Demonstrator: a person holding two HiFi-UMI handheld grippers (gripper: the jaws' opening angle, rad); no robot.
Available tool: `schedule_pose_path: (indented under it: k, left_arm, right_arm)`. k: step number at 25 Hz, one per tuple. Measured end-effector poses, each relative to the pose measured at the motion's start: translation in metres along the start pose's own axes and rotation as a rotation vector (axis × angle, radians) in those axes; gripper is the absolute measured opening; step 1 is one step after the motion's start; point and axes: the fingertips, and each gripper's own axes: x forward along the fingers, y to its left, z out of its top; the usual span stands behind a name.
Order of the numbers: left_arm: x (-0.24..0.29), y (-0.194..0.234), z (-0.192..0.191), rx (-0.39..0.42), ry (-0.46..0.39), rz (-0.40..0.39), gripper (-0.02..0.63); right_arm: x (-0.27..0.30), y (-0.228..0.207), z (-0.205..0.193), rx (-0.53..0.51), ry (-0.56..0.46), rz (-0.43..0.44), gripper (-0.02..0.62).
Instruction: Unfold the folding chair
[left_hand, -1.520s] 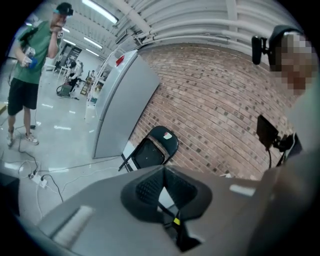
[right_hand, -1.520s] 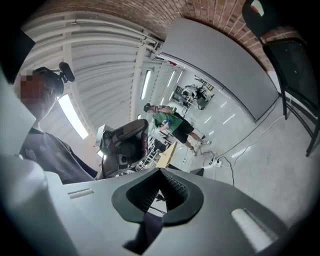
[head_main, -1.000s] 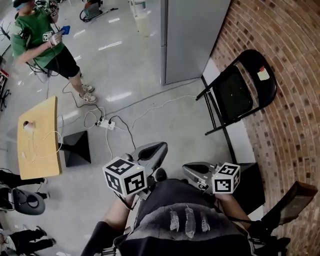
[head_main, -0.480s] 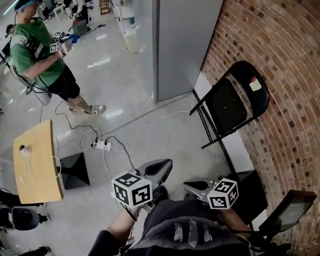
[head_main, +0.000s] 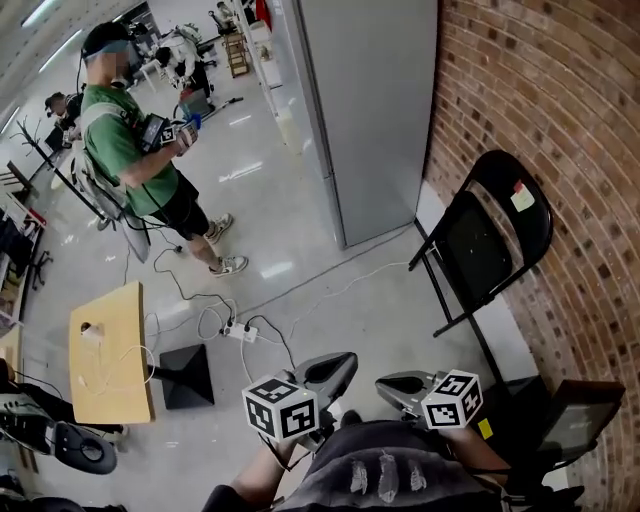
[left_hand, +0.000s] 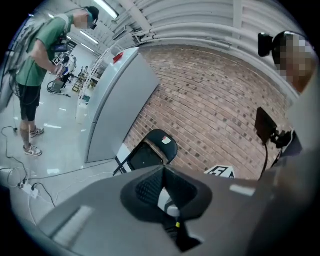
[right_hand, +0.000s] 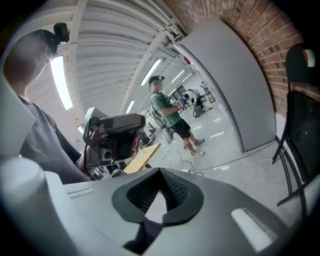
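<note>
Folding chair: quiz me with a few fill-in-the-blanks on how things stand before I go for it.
1. The folding chair leans on the ____ wall.
2. Its frame and seat are ____ in colour.
3. The left gripper and right gripper each have fingers ____, with nothing between them.
4. In the head view, the grey cabinet stands to the chair's ____.
Missing words: brick; black; shut; left.

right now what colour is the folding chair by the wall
The folding chair is black, with a pale sticker on its backrest; head view shows it best.
</note>
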Motion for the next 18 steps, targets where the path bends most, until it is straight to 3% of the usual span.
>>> schedule_pose_path:
  k: [7,18]
  left_arm:
    - [0.067,-0.059,0.012,0.107,0.038,0.001,0.002]
    - [0.115,-0.083,0.007,0.094,0.084,0.134,0.002]
  right_arm:
    - [-0.055,-0.036,0.005,0.0,-0.068,0.052,0.002]
    - [-0.091,-0.054,-0.001,0.007,-0.011,0.274,0.002]
